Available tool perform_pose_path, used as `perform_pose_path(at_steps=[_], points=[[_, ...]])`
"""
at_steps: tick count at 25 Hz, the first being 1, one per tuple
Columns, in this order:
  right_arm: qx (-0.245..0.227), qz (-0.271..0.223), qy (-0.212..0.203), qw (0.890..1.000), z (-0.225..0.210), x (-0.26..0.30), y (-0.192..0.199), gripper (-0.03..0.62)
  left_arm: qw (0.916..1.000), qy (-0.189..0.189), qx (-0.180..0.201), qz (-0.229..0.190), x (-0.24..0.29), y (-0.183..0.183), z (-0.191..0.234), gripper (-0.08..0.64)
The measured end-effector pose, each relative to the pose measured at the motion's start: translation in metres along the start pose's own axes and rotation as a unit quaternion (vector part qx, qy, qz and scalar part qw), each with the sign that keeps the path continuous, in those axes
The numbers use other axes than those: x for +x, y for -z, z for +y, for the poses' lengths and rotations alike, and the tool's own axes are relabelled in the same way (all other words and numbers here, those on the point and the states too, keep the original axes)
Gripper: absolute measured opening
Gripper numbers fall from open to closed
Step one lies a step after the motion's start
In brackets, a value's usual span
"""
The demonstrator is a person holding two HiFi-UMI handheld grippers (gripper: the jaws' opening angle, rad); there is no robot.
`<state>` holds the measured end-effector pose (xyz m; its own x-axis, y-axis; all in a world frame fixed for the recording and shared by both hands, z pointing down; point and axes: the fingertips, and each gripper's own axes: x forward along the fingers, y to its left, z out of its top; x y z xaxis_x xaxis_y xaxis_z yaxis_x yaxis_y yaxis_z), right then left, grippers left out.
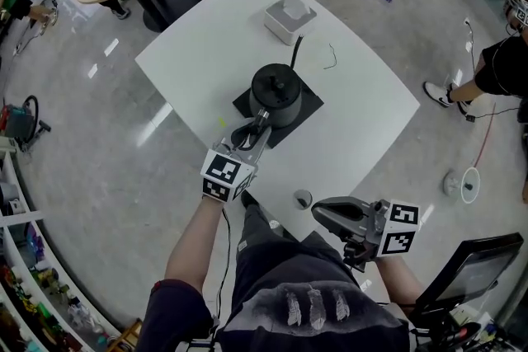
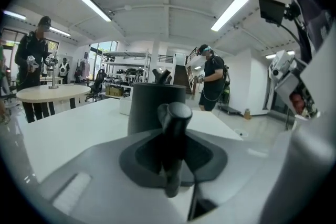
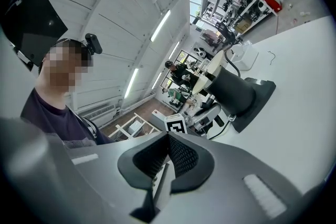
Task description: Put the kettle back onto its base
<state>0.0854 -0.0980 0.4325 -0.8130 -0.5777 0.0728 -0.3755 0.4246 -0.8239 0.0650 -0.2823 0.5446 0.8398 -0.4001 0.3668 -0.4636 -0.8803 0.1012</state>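
Gripping the kettle [image 1: 276, 91] by its handle with the left gripper [image 1: 252, 130], over the black base [image 1: 309, 105]. Holding the right gripper [image 1: 318, 212] clenched shut, empty.

The black cylindrical kettle [image 1: 275, 93] stands on a black square mat [image 1: 307, 107] near the middle of the white square table [image 1: 363, 107]. Behind it, toward the far corner, sits a white plastic box [image 1: 289, 17]. The left gripper [image 1: 252, 133] closes on the kettle's handle at its near side. The right gripper [image 1: 318, 213] hangs over the front edge, just right of a small round piece [image 1: 303, 199], perhaps a cap.
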Motion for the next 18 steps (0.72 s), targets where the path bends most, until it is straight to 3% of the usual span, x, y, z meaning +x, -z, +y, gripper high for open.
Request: perform_pose_path(at_steps=[10, 18], points=[[0.001, -0.011, 0.002, 1.000, -0.003, -0.004, -0.003, -0.002, 0.9997, -0.002, 0.018, 0.016, 0.001, 0.006, 0.001, 0.075], [-0.001, -0.016, -0.001, 1.000, -0.003, -0.005, -0.003, -0.002, 0.9972, -0.056, 0.035, 0.036, 0.004, 0.007, 0.028, 0.073]])
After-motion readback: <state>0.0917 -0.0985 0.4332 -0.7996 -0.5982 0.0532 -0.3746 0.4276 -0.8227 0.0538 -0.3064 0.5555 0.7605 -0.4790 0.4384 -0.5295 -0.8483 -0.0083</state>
